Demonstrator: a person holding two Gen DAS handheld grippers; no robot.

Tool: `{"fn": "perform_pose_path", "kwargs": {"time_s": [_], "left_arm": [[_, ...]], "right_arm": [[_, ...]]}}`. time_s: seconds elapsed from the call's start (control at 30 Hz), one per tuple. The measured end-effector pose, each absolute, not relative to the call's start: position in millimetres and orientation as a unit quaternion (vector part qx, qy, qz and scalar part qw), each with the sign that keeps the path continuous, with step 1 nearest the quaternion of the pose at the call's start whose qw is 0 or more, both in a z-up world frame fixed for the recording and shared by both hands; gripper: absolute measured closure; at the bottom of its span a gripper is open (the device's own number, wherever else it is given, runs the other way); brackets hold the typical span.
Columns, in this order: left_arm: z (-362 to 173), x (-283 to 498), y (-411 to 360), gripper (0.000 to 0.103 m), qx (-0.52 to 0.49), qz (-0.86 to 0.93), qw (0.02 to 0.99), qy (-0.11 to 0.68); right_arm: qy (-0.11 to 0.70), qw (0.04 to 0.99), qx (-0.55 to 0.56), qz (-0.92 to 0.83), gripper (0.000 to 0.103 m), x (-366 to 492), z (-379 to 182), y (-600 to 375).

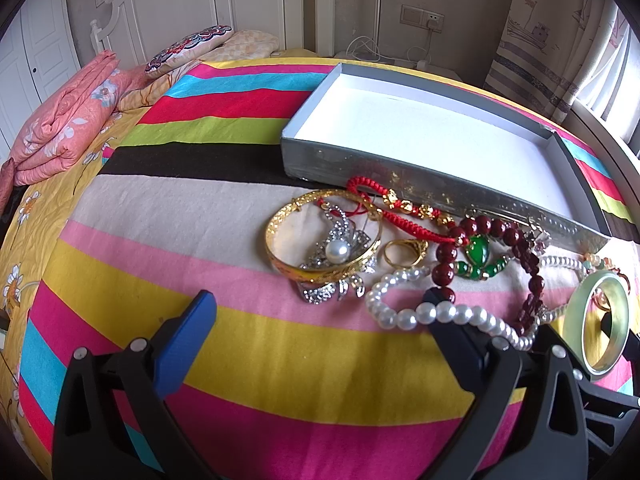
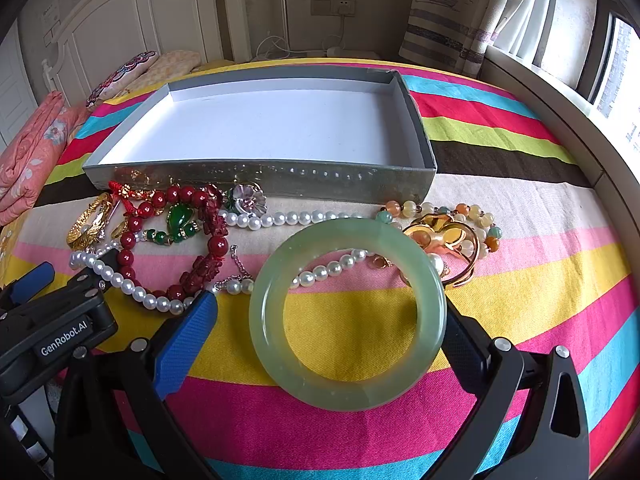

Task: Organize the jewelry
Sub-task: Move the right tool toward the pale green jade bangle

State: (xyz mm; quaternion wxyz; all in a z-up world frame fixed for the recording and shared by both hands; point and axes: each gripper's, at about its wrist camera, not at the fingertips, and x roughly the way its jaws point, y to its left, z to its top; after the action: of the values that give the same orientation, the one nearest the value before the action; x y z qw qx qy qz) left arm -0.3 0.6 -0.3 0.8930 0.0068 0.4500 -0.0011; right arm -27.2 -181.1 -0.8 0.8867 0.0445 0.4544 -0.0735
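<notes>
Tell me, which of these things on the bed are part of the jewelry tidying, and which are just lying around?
Part of the job: grey box, jade bangle between the right gripper fingers, pearl necklace, red bead bracelet, gold bangle, gold ring, red cord bracelet, left gripper.

Just lying about: folded pink quilt, embroidered pillow, wall socket, curtain.

pearl necklace (image 1: 440, 312) partly hidden behind left finger, jade bangle (image 1: 600, 328) cut by frame edge

Striped bedspread (image 2: 340, 432), grey open box (image 2: 260, 184), heaped jewelry (image 1: 420, 248) before it, folded quilt (image 1: 64, 120)
</notes>
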Motion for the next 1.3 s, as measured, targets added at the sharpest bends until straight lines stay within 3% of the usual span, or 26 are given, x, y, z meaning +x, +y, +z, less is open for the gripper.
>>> {"fn": "perform_pose_path", "kwargs": {"time_s": [1.3], "left_arm": [[0.3,6.1,0.5,0.002,0.011,-0.008,0.889,0.457]], "right_arm": [[0.475,0.878,0.032,-0.045,0.004,-20.5,0.1,-179.7]]}}
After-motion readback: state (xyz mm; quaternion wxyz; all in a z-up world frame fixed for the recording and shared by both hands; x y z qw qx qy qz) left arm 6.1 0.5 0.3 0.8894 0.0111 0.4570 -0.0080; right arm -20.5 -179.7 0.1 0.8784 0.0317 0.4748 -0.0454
